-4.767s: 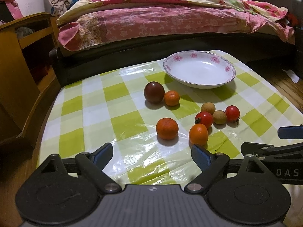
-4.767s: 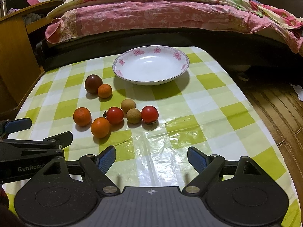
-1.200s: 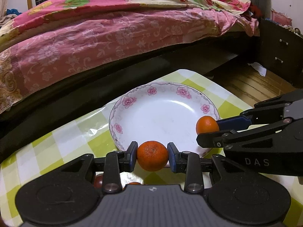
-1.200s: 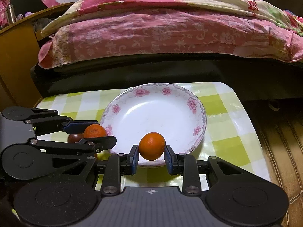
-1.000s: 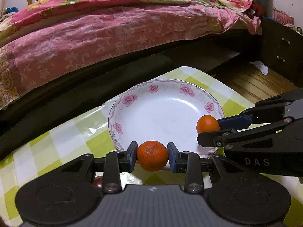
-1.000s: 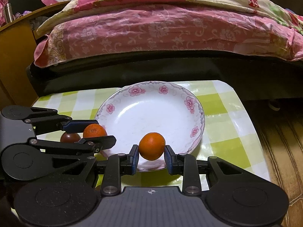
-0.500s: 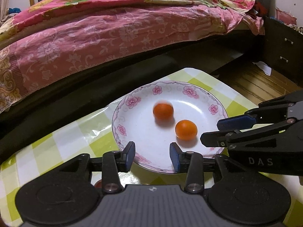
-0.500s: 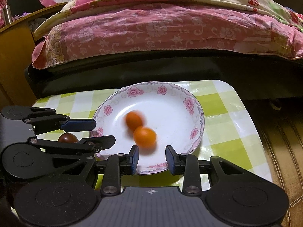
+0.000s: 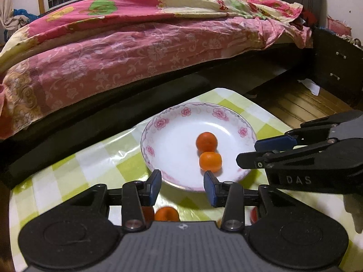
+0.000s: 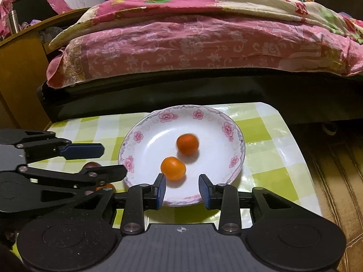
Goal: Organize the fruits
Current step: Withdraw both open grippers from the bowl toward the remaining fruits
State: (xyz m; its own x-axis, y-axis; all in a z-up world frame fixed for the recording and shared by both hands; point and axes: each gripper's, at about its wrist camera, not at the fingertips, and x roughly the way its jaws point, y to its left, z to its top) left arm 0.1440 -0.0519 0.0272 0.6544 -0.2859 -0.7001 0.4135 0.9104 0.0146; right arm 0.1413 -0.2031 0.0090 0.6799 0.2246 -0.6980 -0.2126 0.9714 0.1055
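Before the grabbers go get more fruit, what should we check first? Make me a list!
1. Left gripper open and empty: ok.
2. Right gripper open and empty: ok.
3. Both oranges inside the plate: ok, the near orange and the far orange lie in it.
4. Oranges stopped rolling: cannot tell, the far one looks blurred.
5. More fruit left on the tablecloth: ok, an orange fruit shows beneath the left gripper.
6. How many fruits remain: cannot tell, the grippers hide most.
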